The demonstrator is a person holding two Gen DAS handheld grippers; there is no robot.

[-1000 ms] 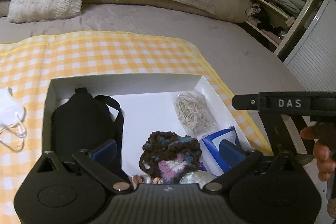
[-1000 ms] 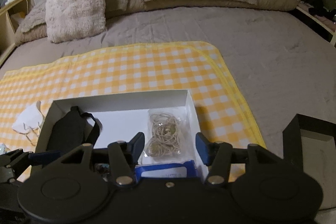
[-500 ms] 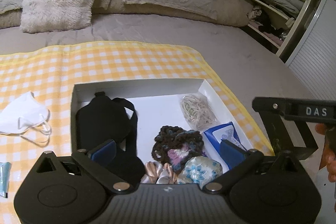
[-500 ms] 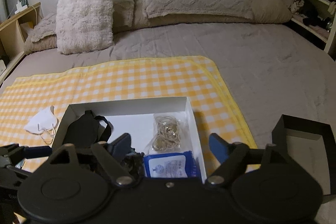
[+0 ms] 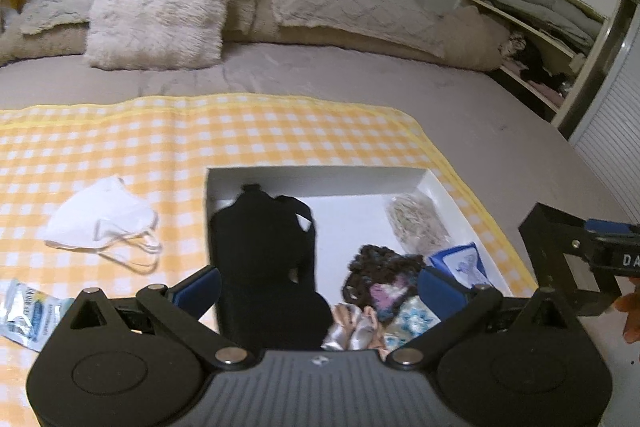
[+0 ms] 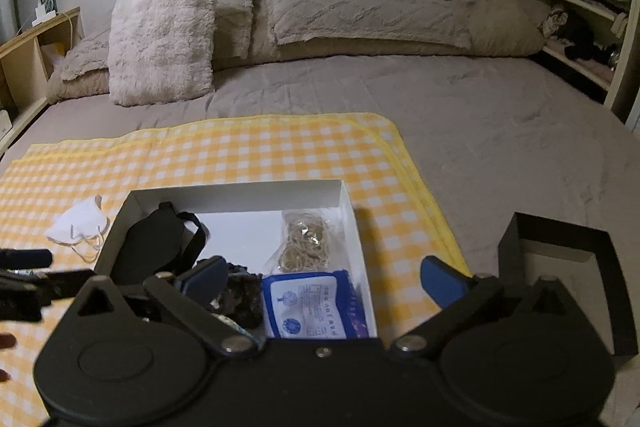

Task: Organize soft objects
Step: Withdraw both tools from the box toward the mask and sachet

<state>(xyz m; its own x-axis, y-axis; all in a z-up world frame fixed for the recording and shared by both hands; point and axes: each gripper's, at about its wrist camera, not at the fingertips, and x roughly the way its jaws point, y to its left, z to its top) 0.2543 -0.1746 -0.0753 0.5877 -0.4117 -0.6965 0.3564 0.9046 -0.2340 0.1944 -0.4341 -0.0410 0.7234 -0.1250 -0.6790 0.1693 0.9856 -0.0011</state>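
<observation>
A white box point(image 5: 320, 175) sits on the yellow checked cloth point(image 5: 240, 131). It holds a black sleep mask point(image 5: 260, 247), a bag of rubber bands point(image 5: 416, 219), a blue tissue pack point(image 6: 316, 303), a dark crocheted scrunchie point(image 5: 380, 267) and satin scrunchies point(image 5: 352, 323). My left gripper point(image 5: 318, 287) hovers open over the box's near side, empty. My right gripper point(image 6: 322, 279) hangs above the tissue pack with its jaws opening wide; no pad touches anything. A white face mask point(image 5: 100, 215) lies on the cloth left of the box.
A foil sachet point(image 5: 28, 307) lies at the cloth's near left. A black box lid point(image 6: 560, 259) rests on the grey bedspread right of the cloth. Pillows point(image 6: 164, 39) line the headboard, and shelves point(image 6: 568, 7) stand at the right.
Both grippers have drawn back and risen from the box. The right jaws have spread from about half open to wide. The face mask and sachet have come into the left view.
</observation>
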